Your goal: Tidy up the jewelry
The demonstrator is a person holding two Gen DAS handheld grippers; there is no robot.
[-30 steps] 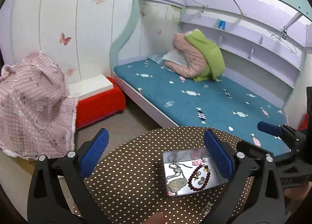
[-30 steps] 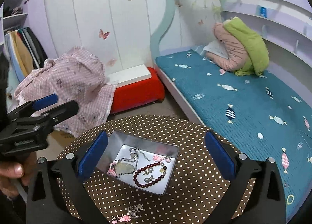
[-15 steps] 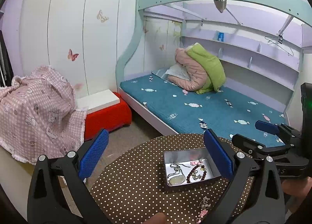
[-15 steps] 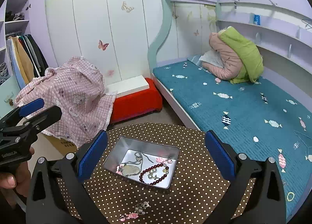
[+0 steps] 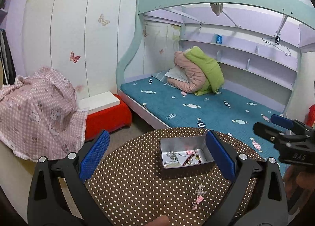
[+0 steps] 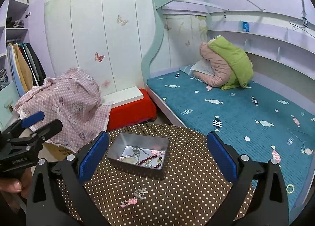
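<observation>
I hold both tools up above the round polka-dot table (image 5: 137, 176), and neither carries anything. My left gripper (image 5: 157, 159) has its 2 blue pads spread wide with only air and tabletop between them; my right gripper (image 6: 155, 157) is spread just as wide and just as bare. I judge this height lets me look over the whole table before I choose what to go for.

The jewelry sits in 2 places. Most of it is gathered in the small metal tin (image 6: 137, 153) near the middle of the table: a silver chain necklace (image 6: 135, 152) with a pale oval pendant, and a dark red bead bracelet (image 6: 149, 162) lying beside it, touching other small pieces I cannot sort out. The tin's raised walls keep those loose strands from sliding about (handy on cloth like this). A pink charm piece (image 6: 133, 198) lies outside it, on the bare cloth on my side of the tin and clearly apart from its wall. Seen from my left tool, that same pink charm piece (image 5: 198, 196) rests nearer my right pad. I reckon it is the 1 thing left to put away.

As for writing: the body of the right tool shows stamped letters in the left view, something like "OAS", and the left tool's label is too blurred to read.
</observation>
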